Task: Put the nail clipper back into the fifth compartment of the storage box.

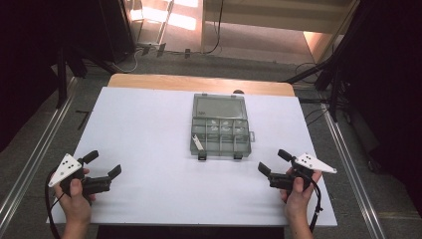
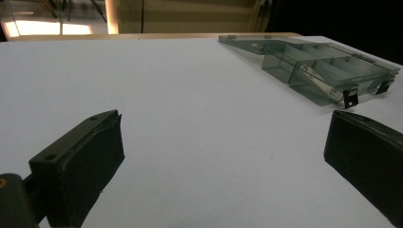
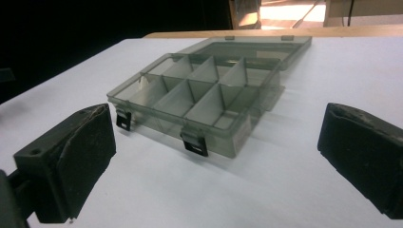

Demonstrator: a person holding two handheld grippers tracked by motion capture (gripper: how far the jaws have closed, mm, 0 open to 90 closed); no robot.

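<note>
A smoky clear plastic compartment box [image 1: 219, 131] lies open in the middle of the white table, its lid [image 1: 219, 107] folded flat behind it. Dividers split it into several cells, and two dark latches [image 1: 202, 156] hang at its front. The same box [image 2: 328, 71] shows at the upper right of the left gripper view, and the box [image 3: 199, 102] sits centre-left in the right gripper view. My left gripper [image 1: 103, 165] is open near the front left edge, holding nothing. My right gripper [image 1: 274, 162] is open at the front right, a short way from the box.
The white table top [image 1: 149, 129] has a wooden strip [image 1: 199, 82] along its far edge. Metal rails [image 1: 30, 164] run down both sides on the floor. Cables and dark stands [image 1: 328, 74] sit behind and to the right of the table.
</note>
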